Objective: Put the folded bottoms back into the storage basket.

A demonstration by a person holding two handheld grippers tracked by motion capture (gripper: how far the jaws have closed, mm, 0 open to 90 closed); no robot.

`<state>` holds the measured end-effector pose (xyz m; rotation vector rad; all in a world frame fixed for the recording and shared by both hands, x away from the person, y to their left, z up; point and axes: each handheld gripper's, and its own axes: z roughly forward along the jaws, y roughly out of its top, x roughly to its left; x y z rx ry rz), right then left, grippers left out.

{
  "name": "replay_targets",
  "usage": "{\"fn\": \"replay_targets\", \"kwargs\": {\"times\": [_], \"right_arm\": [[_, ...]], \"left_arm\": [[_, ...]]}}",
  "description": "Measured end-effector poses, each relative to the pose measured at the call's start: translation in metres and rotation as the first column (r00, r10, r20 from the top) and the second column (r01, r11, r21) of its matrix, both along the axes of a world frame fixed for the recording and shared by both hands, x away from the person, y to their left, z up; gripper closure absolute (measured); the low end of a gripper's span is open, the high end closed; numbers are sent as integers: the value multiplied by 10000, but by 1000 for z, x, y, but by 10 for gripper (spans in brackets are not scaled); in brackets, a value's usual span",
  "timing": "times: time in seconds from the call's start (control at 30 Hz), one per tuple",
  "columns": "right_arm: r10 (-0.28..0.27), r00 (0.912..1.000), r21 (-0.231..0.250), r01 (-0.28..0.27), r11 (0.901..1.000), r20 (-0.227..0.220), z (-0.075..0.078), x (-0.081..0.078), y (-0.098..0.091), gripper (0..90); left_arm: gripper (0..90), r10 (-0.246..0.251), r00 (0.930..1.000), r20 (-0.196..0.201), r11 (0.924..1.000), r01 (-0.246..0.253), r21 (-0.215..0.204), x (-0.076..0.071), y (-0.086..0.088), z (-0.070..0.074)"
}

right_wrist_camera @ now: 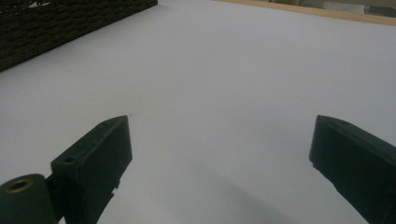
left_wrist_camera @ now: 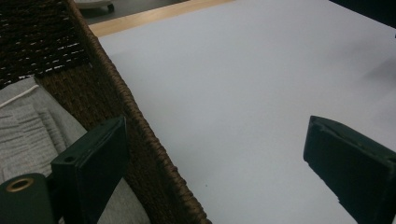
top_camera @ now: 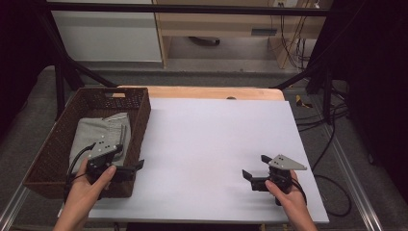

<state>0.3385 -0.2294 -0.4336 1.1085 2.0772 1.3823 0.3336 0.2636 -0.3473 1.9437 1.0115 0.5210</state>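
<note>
Left gripper [top_camera: 136, 166], jaws spread, straddles the wicker basket [top_camera: 140, 120] wall; grey folded cloth [top_camera: 98, 134] lies inside. Right gripper [top_camera: 254, 168], jaws spread, hovers over the table. Risk: a jaw may snag the weave.

Dim room, dark at the edges — the white desk [top_camera: 216, 144] is the brightest part. Close views are soft, with faint shadows.
</note>
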Motion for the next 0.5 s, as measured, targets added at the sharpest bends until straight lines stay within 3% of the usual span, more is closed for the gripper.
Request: {"fn": "replay_targets", "kwargs": {"times": [0.5], "right_arm": [[504, 9986, 303, -509, 9982, 165, -4, 2, 18, 63]], "left_arm": [[72, 145, 9999, 46, 9999, -144, -33, -4, 9, -1]]}}
